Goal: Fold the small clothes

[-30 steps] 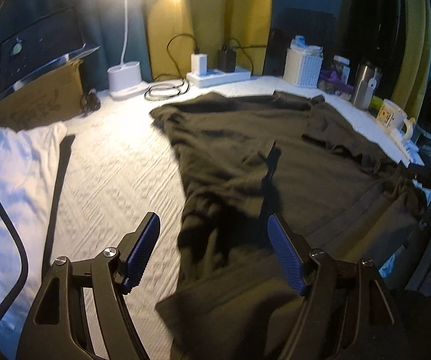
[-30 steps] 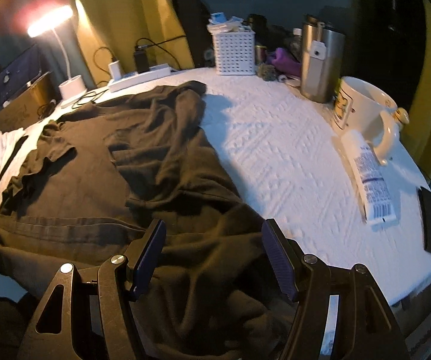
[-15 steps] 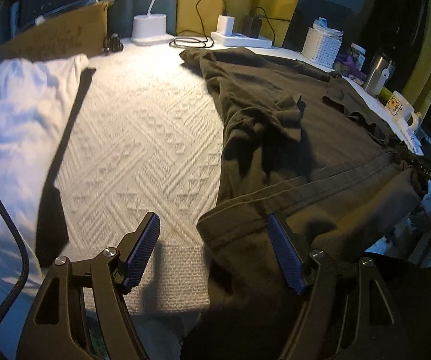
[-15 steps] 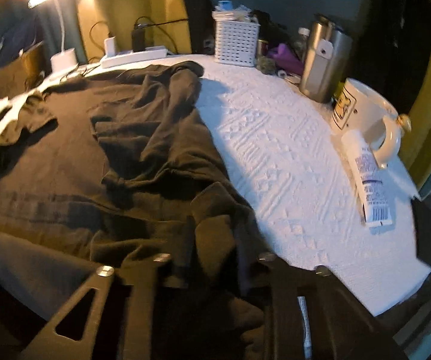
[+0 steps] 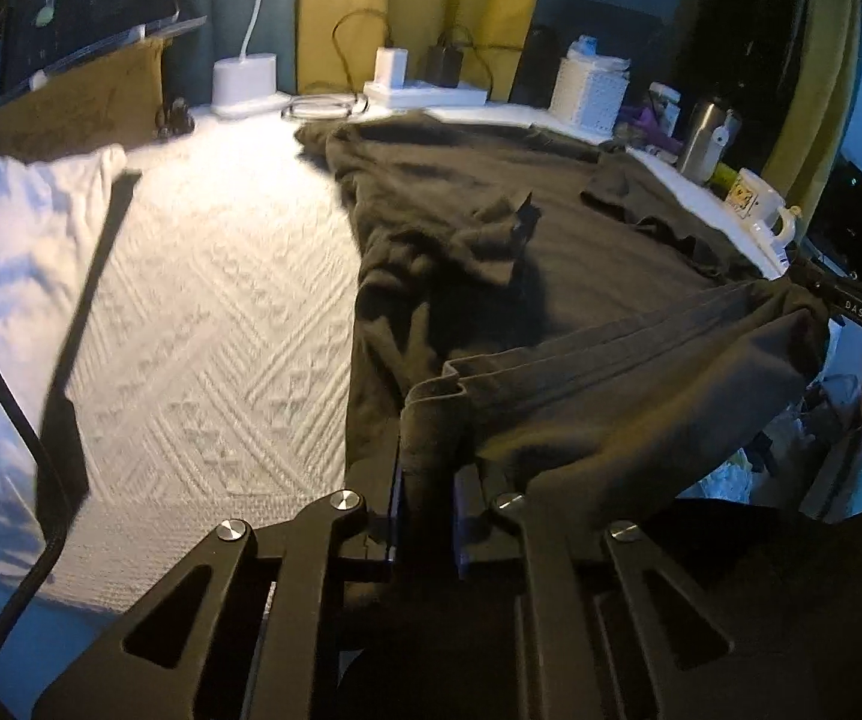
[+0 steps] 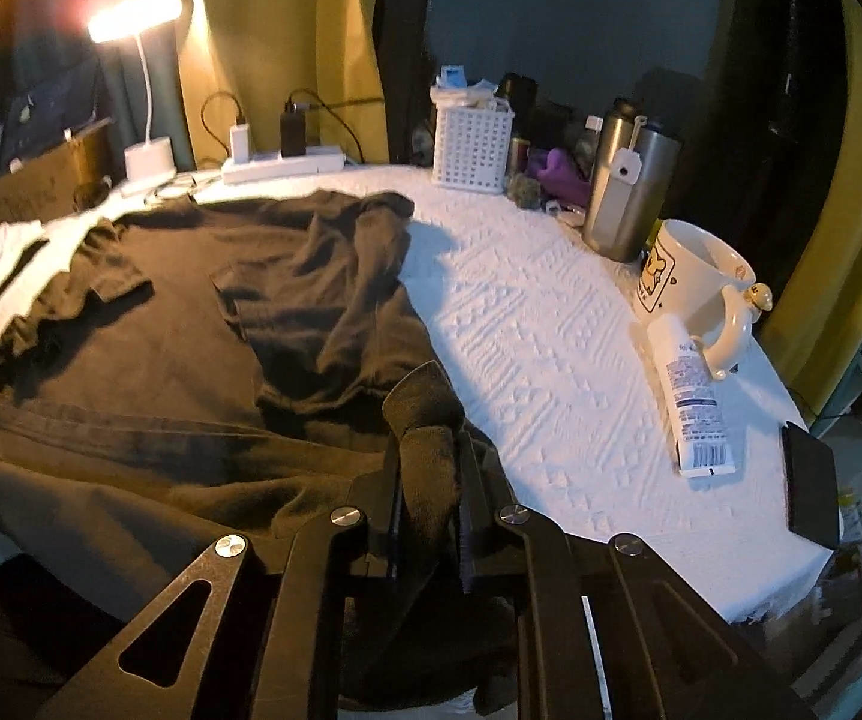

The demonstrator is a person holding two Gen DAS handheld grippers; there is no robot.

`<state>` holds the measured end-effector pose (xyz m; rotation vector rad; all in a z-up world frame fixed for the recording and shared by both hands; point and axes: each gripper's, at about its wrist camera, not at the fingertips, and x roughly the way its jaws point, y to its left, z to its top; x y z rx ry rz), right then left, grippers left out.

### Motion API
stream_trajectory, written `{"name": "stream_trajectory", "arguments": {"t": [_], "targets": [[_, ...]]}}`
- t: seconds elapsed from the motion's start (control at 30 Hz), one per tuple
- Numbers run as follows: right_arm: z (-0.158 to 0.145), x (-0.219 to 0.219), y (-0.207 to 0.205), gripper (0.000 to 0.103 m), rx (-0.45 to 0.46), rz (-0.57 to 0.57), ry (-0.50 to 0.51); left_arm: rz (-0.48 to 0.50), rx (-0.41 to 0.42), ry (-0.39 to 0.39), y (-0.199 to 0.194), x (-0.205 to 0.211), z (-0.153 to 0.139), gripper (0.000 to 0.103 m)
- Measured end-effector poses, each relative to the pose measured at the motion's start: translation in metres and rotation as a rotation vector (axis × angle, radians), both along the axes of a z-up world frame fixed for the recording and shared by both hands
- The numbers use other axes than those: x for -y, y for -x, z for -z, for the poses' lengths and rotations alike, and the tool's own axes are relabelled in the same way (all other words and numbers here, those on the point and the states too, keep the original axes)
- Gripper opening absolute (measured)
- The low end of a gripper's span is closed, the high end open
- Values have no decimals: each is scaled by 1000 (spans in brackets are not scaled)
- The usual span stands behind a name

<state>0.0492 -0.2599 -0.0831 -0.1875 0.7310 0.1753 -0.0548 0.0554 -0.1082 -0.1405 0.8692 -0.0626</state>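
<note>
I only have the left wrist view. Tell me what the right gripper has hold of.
Observer: The right gripper is shut on a bunched corner of the dark shirt at its near hem. Its jaws have just been closing.
Operator: Report what lies to the right of that corner.
Observer: Bare white tablecloth, then a white tube lying flat, its far end by the mug handle.
Operator: Name anything near the table edge there.
Observer: A flat black object lies at the edge, just past the tube.
</note>
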Motion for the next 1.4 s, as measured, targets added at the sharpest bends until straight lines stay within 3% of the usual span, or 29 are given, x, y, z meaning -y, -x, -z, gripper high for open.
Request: {"name": "stream_trajectory", "arguments": {"t": [0.43, 0.93, 1.4], "targets": [[-44, 11, 17, 13, 111, 4, -60, 10, 181, -70, 6, 8, -57, 9], [-76, 14, 8, 13, 187, -4, -75, -18, 271, -85, -15, -2, -88, 9], [-94, 5, -28, 13, 210, -10, -93, -59, 315, -88, -49, -23, -109, 9]]}}
